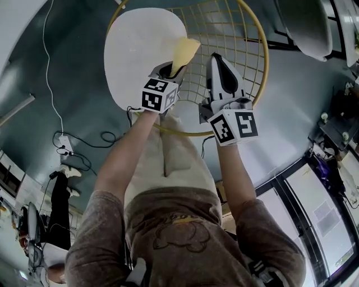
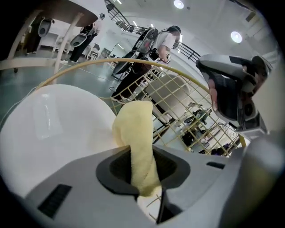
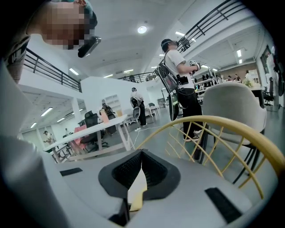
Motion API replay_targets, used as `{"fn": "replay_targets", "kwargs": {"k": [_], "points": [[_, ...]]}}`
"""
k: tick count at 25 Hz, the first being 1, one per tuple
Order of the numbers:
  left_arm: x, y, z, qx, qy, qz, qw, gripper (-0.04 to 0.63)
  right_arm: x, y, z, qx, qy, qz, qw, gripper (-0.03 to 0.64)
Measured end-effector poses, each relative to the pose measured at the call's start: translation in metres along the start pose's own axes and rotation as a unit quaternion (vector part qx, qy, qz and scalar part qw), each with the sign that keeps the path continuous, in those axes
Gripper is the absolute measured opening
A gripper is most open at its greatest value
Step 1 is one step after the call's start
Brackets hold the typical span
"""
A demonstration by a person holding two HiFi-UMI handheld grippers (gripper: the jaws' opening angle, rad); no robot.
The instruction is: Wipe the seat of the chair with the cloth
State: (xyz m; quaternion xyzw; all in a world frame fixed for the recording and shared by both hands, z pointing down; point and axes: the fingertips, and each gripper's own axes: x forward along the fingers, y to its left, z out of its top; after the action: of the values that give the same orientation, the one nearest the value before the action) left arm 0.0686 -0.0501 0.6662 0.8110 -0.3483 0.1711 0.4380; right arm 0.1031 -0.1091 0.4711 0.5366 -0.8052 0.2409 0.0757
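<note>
Grey floor (image 1: 78,67), yellow wire chair (image 3: 222,120): wiping looks about to start.
Left gripper (image 1: 168,70) pinches yellow cloth (image 1: 184,53) at white seat's (image 1: 140,56) right edge; right gripper (image 3: 141,156) closed, empty; next, press cloth down.

The cloth (image 1: 184,53) sits in the left claw (image 1: 168,70), over the 3 o'clock edge of the seat (image 1: 134,56). The right claw (image 1: 220,66) lies just beside it at 3 o'clock, above the wire mesh (image 1: 227,31).

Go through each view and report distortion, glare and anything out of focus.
Head view: strong fisheye curves the window frames at the edges; the yellow cloth is sharp. Left gripper view: ceiling lights flare, the white seat carries a soft sheen. Right gripper view: dark corners, chair rim bowed.
</note>
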Motion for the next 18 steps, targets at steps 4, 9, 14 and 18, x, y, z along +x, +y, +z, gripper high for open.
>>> {"fn": "replay_targets", "kwargs": {"k": [4, 9, 14, 18], "points": [[0.012, -0.011, -0.007, -0.033, -0.001, -0.008, 0.9994, 0.098, -0.004, -0.005, 0.002, -0.002, 0.000, -0.005, 1.000, 0.026], [0.028, -0.019, -0.017, -0.057, 0.011, -0.018, 0.9982, 0.098, -0.007, -0.007, 0.003, -0.003, 0.003, -0.006, 1.000, 0.025], [0.035, -0.004, -0.027, -0.072, 0.034, -0.006, 0.9968, 0.098, -0.011, -0.007, 0.002, 0.002, 0.006, -0.006, 1.000, 0.026], [0.035, 0.014, -0.035, -0.070, 0.051, 0.016, 0.9961, 0.098, -0.011, -0.007, 0.001, 0.004, 0.006, -0.006, 1.000, 0.026]]}}
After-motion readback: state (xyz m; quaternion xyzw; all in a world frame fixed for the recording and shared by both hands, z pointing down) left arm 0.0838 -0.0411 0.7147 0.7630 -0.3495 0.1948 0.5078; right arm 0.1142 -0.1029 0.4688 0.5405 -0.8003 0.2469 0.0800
